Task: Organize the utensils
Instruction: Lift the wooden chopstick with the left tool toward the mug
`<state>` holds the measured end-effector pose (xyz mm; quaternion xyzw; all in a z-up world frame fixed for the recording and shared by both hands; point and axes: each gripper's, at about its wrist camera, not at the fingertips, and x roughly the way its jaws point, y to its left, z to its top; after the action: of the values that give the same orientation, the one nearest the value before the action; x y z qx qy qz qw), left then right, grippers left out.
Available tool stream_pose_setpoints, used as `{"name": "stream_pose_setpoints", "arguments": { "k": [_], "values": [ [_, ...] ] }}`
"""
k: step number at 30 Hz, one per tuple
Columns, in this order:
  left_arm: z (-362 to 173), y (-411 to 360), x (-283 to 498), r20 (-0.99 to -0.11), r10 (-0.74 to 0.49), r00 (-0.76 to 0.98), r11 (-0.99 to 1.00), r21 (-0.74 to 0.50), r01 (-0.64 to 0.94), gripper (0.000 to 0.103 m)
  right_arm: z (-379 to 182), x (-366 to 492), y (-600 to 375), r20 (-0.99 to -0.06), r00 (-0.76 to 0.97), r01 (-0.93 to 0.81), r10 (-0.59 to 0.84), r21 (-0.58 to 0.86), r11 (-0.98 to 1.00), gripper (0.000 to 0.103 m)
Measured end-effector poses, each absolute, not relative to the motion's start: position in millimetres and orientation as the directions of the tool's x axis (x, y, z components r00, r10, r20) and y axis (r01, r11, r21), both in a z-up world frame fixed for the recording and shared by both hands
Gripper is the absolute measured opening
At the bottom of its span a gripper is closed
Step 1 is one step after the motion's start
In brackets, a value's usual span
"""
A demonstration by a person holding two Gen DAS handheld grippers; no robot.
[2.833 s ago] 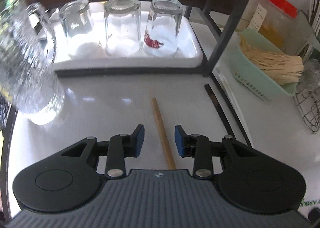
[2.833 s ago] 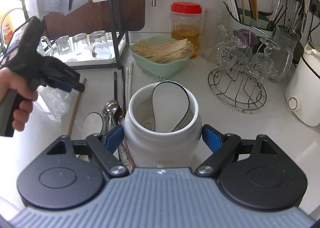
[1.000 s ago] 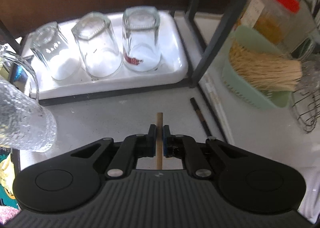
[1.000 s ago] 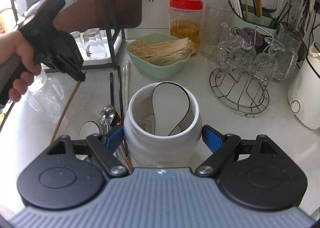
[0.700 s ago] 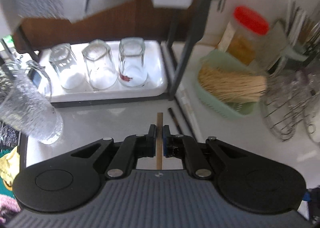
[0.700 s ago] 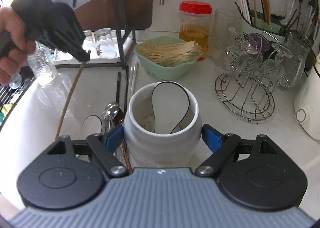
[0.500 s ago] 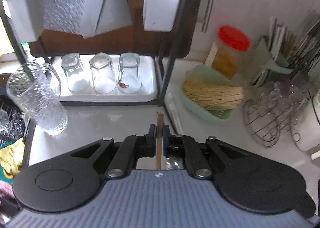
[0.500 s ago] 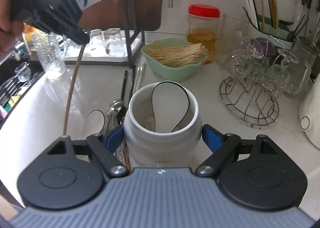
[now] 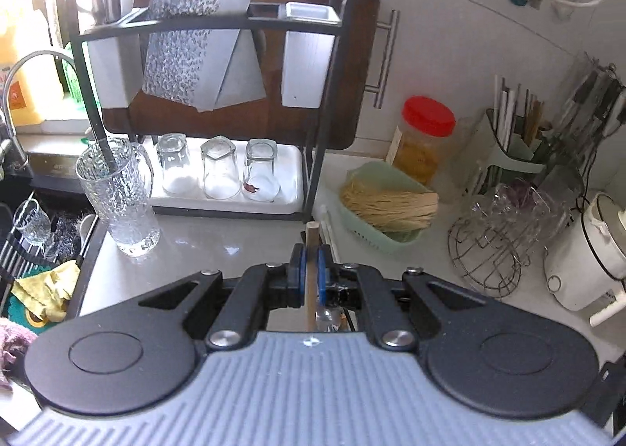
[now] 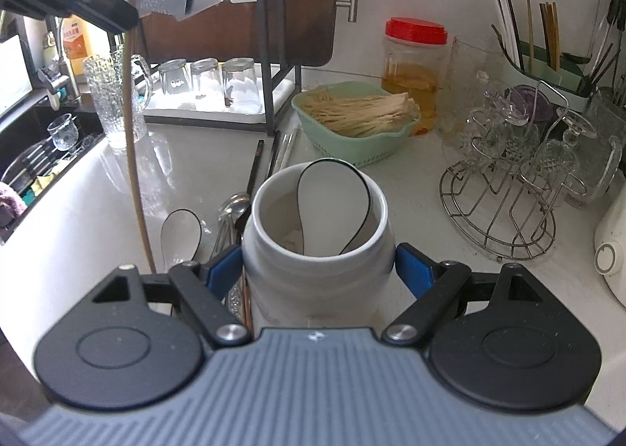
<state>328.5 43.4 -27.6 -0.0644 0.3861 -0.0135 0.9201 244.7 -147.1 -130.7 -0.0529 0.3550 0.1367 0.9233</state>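
Left gripper clamps a wooden chopstick, hanging above the counter (lower end hidden). Right gripper grips the white jar; spoon inside.

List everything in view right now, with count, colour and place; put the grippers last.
Wooden chopstick: one, tan, hanging from the left gripper.
White crock: one, between the right gripper's pads.
Ceramic spoons: two, white with black rim; one in the crock, one on the counter.
Metal spoons: silver, counter left of the crock; count unclear.
Upturned glasses: three, clear, white tray.
Textured mug: one, clear, counter.
Green basket: one, holding tan sticks.
Jar: one, red lid.
Wire rack: one, holding glassware.
Left gripper: shut on the chopstick.
Right gripper: around the crock.
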Motion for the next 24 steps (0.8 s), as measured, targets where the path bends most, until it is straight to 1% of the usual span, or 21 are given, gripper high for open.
{"name": "stream_pose_setpoints", "arguments": {
  "k": [3, 9, 15, 24],
  "values": [
    [-23, 39, 319, -0.698, -0.073, 0.712, 0.993, -0.113, -0.01, 0.007, -132, 243, -148, -0.663, 0.715, -0.295, 0.22, -0.001, 0.955, 0.087],
    [-11, 34, 300, -0.68, -0.096, 0.727, 0.992, -0.129, 0.011, 0.007, -132, 241, -150, -0.652, 0.723, -0.304, 0.229, -0.003, 0.953, 0.087],
    [-2, 20, 290, -0.684, -0.134, 0.717, 0.991, -0.107, 0.084, 0.007, -132, 237, -151, -0.647, 0.726, -0.32, 0.235, -0.016, 0.947, 0.087],
    [20, 2, 276, -0.65, -0.161, 0.743, 0.987, -0.119, 0.109, 0.007, -134, 233, -153, -0.633, 0.733, -0.326, 0.249, -0.006, 0.945, 0.087]
  ]
}}
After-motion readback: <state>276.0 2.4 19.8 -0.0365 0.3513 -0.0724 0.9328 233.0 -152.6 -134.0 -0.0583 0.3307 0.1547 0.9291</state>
